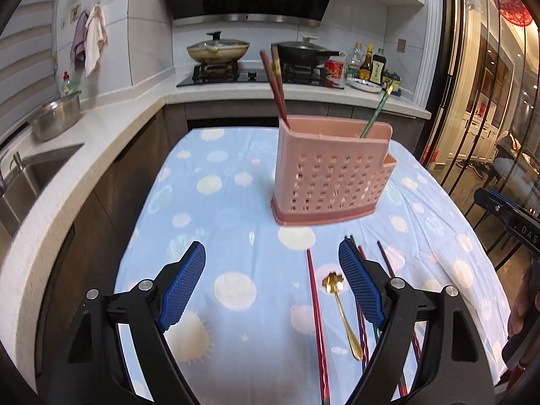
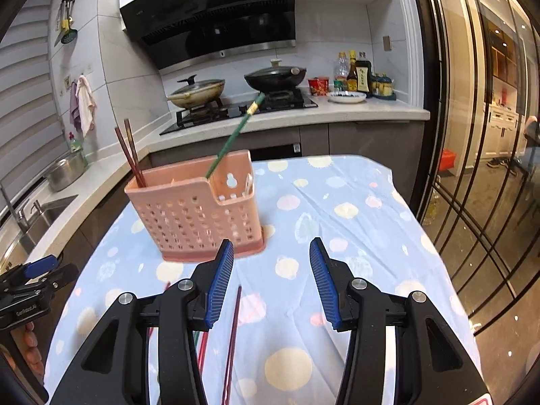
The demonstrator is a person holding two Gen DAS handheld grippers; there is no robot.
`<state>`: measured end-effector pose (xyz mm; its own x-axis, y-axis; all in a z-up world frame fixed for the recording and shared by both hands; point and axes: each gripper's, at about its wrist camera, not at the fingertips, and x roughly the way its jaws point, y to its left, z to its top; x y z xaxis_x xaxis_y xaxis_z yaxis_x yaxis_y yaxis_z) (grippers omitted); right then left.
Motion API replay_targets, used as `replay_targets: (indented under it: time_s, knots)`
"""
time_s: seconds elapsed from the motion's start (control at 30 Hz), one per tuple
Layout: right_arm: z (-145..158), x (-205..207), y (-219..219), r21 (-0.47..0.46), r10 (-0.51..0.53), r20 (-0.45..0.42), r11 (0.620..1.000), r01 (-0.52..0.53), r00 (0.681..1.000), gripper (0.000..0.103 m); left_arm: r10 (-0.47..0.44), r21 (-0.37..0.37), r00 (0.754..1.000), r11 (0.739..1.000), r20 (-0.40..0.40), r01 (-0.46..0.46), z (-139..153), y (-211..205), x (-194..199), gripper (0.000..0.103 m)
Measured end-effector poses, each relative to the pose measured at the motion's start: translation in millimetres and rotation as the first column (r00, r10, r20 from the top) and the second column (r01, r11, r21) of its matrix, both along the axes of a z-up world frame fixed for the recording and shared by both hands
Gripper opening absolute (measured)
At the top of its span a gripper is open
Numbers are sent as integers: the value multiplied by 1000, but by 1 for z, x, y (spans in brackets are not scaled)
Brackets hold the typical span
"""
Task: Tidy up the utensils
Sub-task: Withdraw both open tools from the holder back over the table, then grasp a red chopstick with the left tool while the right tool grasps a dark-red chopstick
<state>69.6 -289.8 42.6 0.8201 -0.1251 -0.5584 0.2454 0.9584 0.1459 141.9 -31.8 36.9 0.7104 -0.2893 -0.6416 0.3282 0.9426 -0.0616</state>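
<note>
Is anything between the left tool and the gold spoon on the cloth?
No. The left tool is open and empty, and the spoon lies on the cloth between its fingers. Only chopsticks lie beside it, none on top.

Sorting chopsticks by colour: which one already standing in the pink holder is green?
The green chopstick leaning out of the right end of the pink holder. The two reddish-brown chopsticks stand together at its left end.

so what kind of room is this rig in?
A home kitchen, most likely: gas hob with two lidded pans under a range hood, sink in the counter, and a cloth-covered table in the middle.
</note>
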Motion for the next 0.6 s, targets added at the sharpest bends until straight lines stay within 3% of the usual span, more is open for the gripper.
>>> replay_targets:
  time_s: [0.17, 0.3, 0.6]
  knots:
    - [-42, -29, 15, 34, 17, -91, 999, -14, 996, 46, -8, 43, 998, 999, -68, 11, -34, 3, -22, 77]
    - [-72, -58, 39, 1, 42, -172, 999, -43, 984, 46, -33, 78, 990, 996, -136, 44, -61, 6, -45, 77]
    - [-98, -98, 73, 25, 103, -224, 995, -100, 969, 44, -76, 95, 976, 991, -205, 97, -92, 6, -98, 76]
